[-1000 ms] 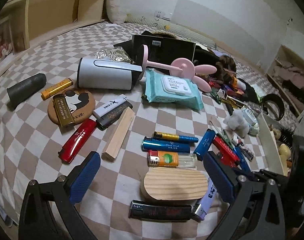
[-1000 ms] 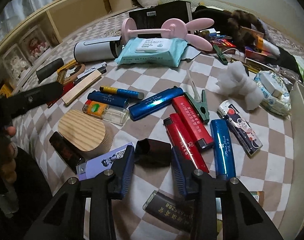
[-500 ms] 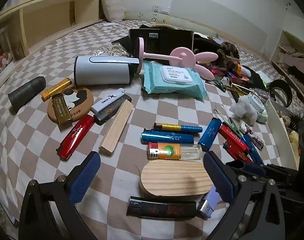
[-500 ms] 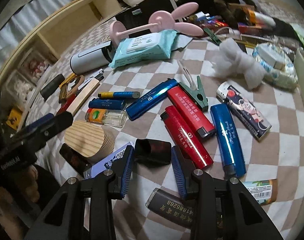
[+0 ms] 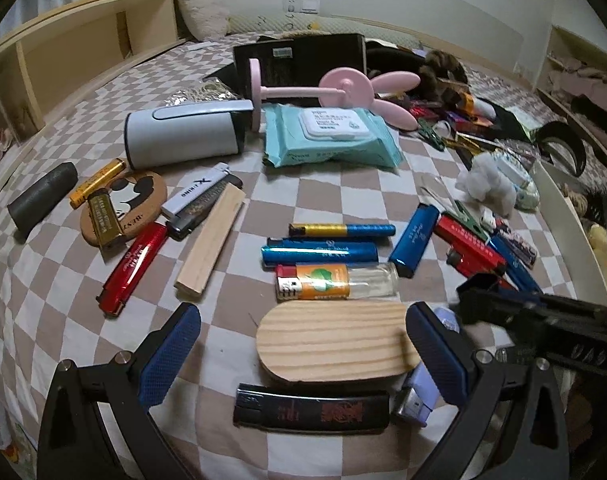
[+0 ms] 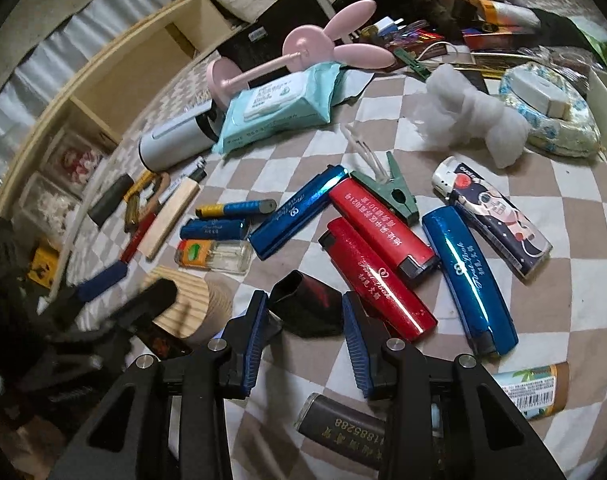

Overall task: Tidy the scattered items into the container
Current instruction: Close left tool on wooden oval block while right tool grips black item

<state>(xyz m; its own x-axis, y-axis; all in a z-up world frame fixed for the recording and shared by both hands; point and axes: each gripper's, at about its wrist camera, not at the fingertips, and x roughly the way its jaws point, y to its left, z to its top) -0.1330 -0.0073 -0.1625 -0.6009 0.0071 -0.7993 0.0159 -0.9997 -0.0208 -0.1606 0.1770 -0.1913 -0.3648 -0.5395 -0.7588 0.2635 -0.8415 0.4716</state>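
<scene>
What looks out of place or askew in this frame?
The pink fan lies toppled on its side, its stand across the wipes pack. The white bottle is also tipped over. Lighters lie scattered at all angles across the bed. The right tool grips a black lighter, tilted up off the bedspread.

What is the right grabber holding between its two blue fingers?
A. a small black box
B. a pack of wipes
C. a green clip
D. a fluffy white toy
A: in the right wrist view the right grabber is closed on a small black box with a red mark, lifted slightly off the checkered cloth.
</scene>
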